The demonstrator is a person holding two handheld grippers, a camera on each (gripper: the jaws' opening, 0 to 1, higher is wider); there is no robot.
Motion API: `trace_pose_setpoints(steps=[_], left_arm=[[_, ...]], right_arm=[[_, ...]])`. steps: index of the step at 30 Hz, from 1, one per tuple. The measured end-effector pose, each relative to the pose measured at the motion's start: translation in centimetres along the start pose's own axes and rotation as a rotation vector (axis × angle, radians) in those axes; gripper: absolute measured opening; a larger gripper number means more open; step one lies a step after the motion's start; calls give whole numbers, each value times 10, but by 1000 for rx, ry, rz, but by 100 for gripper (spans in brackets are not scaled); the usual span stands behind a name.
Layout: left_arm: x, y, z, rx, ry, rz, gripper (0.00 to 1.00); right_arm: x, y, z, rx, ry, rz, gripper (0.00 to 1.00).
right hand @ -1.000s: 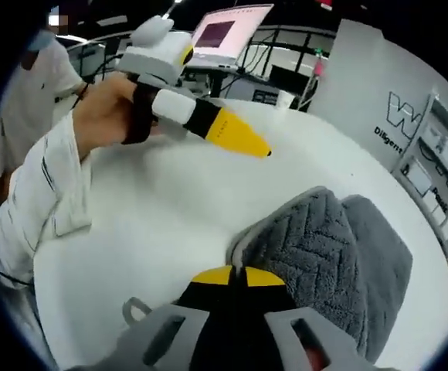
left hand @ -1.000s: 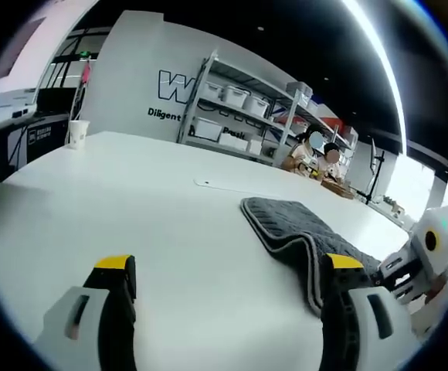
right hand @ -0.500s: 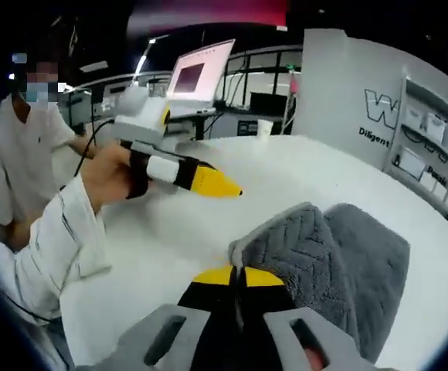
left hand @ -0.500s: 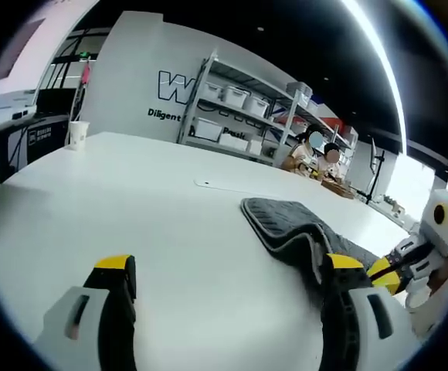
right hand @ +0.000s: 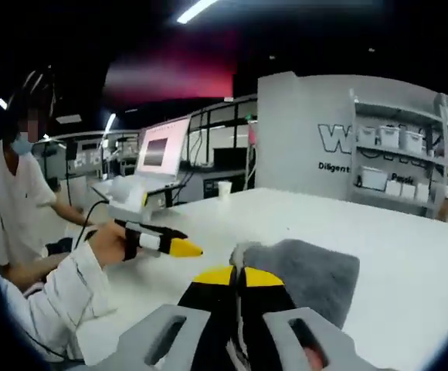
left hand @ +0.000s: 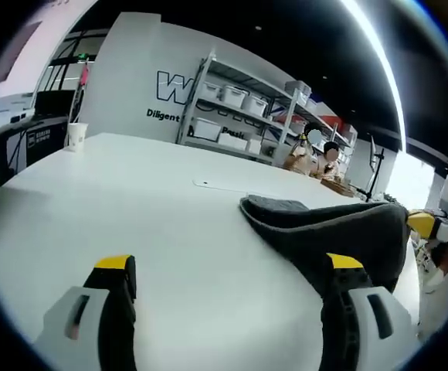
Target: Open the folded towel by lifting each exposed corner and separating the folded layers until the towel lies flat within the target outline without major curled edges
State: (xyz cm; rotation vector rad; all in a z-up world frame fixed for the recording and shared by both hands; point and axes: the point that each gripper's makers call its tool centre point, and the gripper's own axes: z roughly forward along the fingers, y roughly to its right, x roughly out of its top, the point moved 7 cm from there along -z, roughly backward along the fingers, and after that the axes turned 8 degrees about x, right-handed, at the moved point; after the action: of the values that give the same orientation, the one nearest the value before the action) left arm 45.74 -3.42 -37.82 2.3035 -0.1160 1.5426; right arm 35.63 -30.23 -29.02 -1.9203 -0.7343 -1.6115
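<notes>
In the left gripper view, the left gripper (left hand: 228, 290) has its two yellow-tipped jaws spread wide apart over the white surface (left hand: 131, 193), with nothing between them. Just ahead of its right jaw, the grey towel (left hand: 328, 232) rises off the surface as a raised fold; its far left edge lies on the surface, while its right end is lifted towards the right gripper (left hand: 425, 224), whose yellow tip shows at the right edge of that view.

In the right gripper view, the right gripper (right hand: 238, 276) has its jaws pressed together, pinching a corner of the towel (right hand: 305, 270). The grey cloth hangs up off the surface just beyond the yellow tips and spreads to the right of them. To the left of this gripper, a little further on, the left gripper (right hand: 184, 248) is held in a person's hand (right hand: 104, 243), pointing in over the surface (right hand: 394, 247) and apart from the towel. A white striped sleeve (right hand: 54, 297) runs down from that hand.

Further off, beyond the left gripper, a paper cup (left hand: 76, 133) stands near the far left edge of the surface. A small mark or strip (left hand: 208, 184) lies on the surface beyond the towel. Behind the surface stand metal shelves (left hand: 239, 116) with white bins, against a white wall with dark lettering (left hand: 174, 85). In the right gripper view a lit monitor (right hand: 162, 147) stands far left of the gripper.
</notes>
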Motion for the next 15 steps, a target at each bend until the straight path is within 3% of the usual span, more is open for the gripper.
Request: trace_pose_setpoints(steps=[15], left_arm=[[-2,1,4,7,-22,20,99]], right_arm=[[-17,41,-53,-170,83,98,0]])
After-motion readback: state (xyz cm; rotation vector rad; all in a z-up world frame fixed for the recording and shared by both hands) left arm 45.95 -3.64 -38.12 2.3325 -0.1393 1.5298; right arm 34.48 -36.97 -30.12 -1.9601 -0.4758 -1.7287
